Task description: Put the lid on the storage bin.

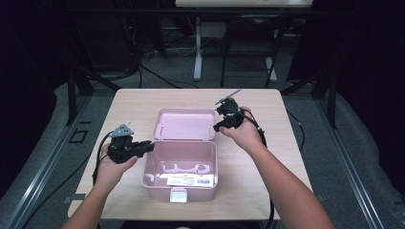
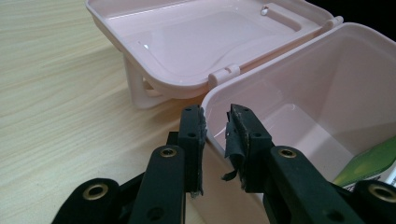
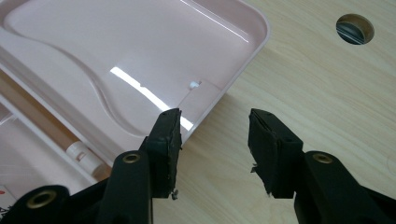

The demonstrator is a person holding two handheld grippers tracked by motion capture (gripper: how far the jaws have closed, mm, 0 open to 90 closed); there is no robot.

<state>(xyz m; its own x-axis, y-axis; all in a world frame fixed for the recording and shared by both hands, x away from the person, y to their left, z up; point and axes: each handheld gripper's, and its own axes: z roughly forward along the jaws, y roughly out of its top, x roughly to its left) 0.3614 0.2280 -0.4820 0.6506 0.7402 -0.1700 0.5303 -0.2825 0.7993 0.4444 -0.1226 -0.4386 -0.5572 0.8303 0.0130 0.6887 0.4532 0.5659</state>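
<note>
At the middle of the table (image 1: 267, 102) stands the pink box (image 1: 180, 168), open, its lid (image 1: 184, 123) thrown back behind it on the hinge (image 2: 224, 74); a printed card or packet (image 1: 190, 180) lies in the bottom, near the front wall, and a latch (image 1: 177, 194) hangs at the front. Your left gripper (image 1: 149, 146) straddles the box's left rim near the rear corner; in the left gripper view one jaw is outside the wall and one inside, set narrow, but whether the pads actually bite the plastic I cannot tell. Your right gripper (image 1: 219, 126) sits at the lid's right rear corner; in the right gripper view its jaws stand wide, the left one over the lid's rim (image 3: 243, 65), the other over bare wood, holding nothing.

Judge the box as light, thin-walled moulded plastic; stiff enough to keep its shape, yet the walls will likely flex if you squeeze hard; glossy too, so expect it to slip under the pads and to skate on the smooth wood when pushed. Steady it by the rim, as your left already does, close to a corner where the wall is stiffest. If you mean to shut the lid, take its free edge between the pads near the corner, grip gently, and swing it over the hinge; do not lever against the hinge, which looks the weakest part.
</note>
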